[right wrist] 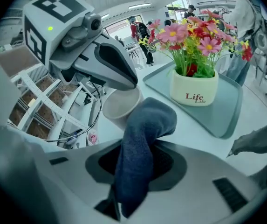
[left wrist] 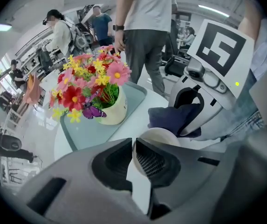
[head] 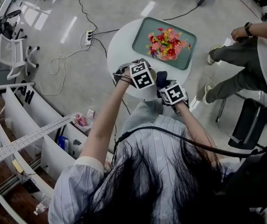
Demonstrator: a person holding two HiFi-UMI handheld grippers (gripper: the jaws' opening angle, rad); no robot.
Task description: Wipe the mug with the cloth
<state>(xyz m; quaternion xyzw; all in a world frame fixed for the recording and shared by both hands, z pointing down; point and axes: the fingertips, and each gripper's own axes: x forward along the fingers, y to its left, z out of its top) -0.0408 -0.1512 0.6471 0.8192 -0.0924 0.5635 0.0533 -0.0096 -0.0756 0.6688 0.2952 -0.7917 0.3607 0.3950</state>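
Straight to the mug (right wrist: 120, 107): pale, tipped over with its mouth toward the right gripper view, pinched by its white wall in the left gripper (left wrist: 134, 148), clamped tight on it. Apparently lifted clear at the near edge of the round white surface (head: 119, 45), not standing on it, judging by the head view. Pressed against the mug's side near the rim: the cloth (right wrist: 142, 139), dark blue, bunched into a rounded wad at its far end. Caught lower down in the right gripper (right wrist: 134, 164), squeezed firmly on the fabric, with a tail of cloth hanging out below. From the left gripper view, touching the far side of the rim, or as good as; hard to say how much pressure.

Reading the progress: both pick-ups done, mug and cloth in hand, contact made, wiping apparently under way on the outside near the rim. No telling from here how much of the mug already counts as wiped. Left to do, by my reckoning: working the cloth around the wall, perhaps inside the mouth, then setting both down.

Farther out: a green tray (right wrist: 229, 113) on the surface, carrying a cream flower pot (right wrist: 195, 88) full of pink, red and yellow flowers (right wrist: 194, 38), well apart from the wiping. Beyond that, a person (left wrist: 147, 27) standing by the surface.
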